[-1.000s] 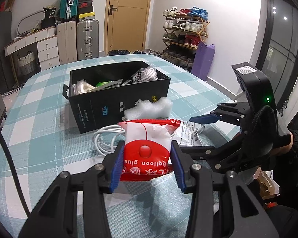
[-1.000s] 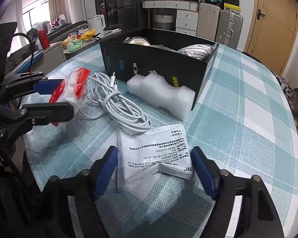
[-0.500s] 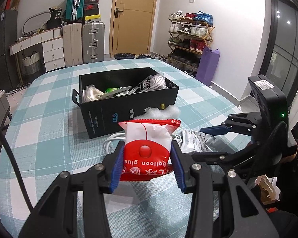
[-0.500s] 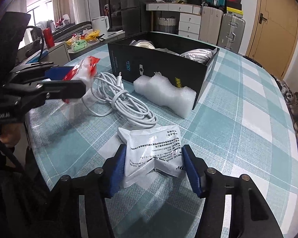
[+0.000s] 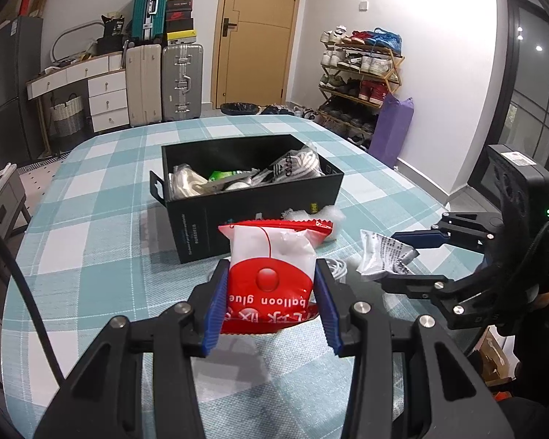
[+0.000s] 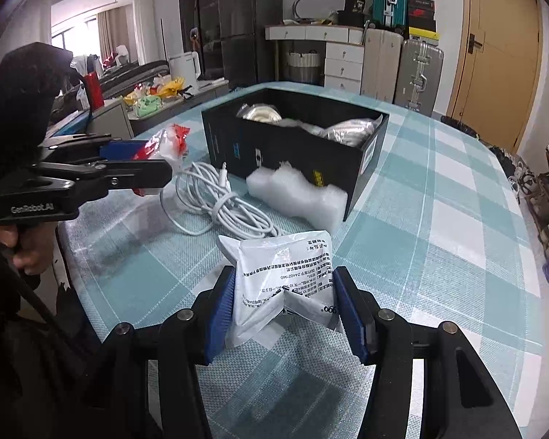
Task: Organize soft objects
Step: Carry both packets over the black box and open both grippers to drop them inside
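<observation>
My left gripper (image 5: pixel 271 307) is shut on a red and white balloon glue packet (image 5: pixel 271 267) and holds it above the table, short of the black box (image 5: pixel 252 197). My right gripper (image 6: pixel 287 305) is shut on a white printed pouch (image 6: pixel 282 278), lifted off the cloth; the pouch also shows in the left wrist view (image 5: pixel 382 256). The box (image 6: pixel 292 146) holds several bagged soft items. A white foam piece (image 6: pixel 296 197) and a coiled white cable (image 6: pixel 219 201) lie in front of the box.
The table has a teal checked cloth (image 5: pixel 102 226). Its near edge is at the left of the right wrist view (image 6: pixel 73 267). Suitcases (image 5: pixel 164 84), drawers and a shoe rack (image 5: pixel 358 80) stand beyond the table.
My right gripper closed on the white pouch and lifted it. My left gripper rose and moved back with the glue packet, so the box appears further off.
</observation>
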Demonstrator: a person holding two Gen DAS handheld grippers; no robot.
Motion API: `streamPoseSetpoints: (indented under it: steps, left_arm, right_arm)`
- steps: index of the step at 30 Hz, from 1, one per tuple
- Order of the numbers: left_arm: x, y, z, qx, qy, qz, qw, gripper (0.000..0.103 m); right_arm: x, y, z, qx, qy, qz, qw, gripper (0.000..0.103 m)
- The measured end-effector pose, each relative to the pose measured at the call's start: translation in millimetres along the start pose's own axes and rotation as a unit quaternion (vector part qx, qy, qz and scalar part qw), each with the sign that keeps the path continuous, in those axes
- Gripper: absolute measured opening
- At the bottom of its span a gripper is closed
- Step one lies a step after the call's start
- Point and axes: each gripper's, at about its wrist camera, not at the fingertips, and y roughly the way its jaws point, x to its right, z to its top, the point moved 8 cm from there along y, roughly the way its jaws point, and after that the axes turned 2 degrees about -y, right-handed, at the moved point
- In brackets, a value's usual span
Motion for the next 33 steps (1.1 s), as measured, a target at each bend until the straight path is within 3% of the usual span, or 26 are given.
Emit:
streamPoseSetpoints:
  steps: [19,33]
  left_arm:
    - [-18.8,-0.1,30.2,0.027,-0.009,0.017,0.9994,0.043]
    - [-33.1,8.5,51.4,0.038,-0.022,0.030,0.9986,0.043]
  right_arm:
    - [4.1,-31.0,39.5,0.080,0.013,-0.009,0.997,0.054]
    - [8.1,-34.1,66.0,0.103,0.016,-0.011,0.995,0.054]
